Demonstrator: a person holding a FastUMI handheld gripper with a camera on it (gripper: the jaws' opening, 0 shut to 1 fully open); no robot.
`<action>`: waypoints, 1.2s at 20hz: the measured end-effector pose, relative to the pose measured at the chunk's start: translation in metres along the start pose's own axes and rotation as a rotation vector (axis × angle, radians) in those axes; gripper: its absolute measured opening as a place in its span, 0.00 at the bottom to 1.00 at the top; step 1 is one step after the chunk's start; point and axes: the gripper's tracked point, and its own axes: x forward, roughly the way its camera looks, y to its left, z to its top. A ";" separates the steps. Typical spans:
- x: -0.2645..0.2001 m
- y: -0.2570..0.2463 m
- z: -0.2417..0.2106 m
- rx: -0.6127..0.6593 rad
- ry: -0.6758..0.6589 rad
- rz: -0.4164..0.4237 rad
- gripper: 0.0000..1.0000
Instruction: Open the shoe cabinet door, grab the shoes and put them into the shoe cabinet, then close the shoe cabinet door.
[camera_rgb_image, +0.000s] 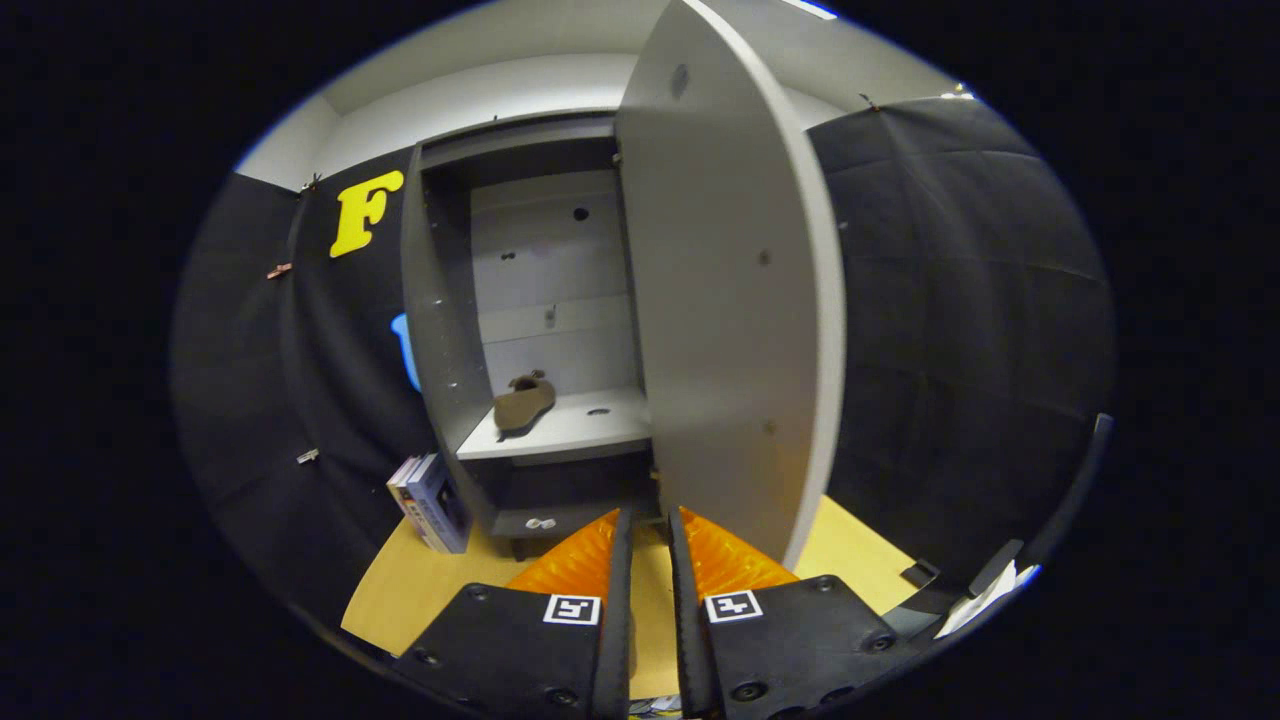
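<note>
The shoe cabinet (520, 330) is seen standing on the bench (850, 560) with its door (730, 300) swung wide open, the door's edge turned toward the gripper (650, 520); a brown shoe (522, 402) is seen lying on the shelf (570, 430) inside, its long axis slanted from front-left to back-right. The gripper is held nearly closed on nothing, a narrow gap left between its fingers, just before the door's lower corner; books (430, 500) are leaned beside the cabinet's left foot.

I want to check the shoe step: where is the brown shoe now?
In the gripper view, the brown shoe lies on the shelf inside the open cabinet, toward its left wall, beyond the empty, nearly closed gripper and left of the open door.
</note>
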 end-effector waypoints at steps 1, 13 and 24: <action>0.008 0.007 -0.018 0.005 0.042 0.012 0.24; 0.062 0.055 -0.274 0.016 0.608 0.064 0.24; 0.109 0.050 -0.365 -0.006 0.715 0.029 0.24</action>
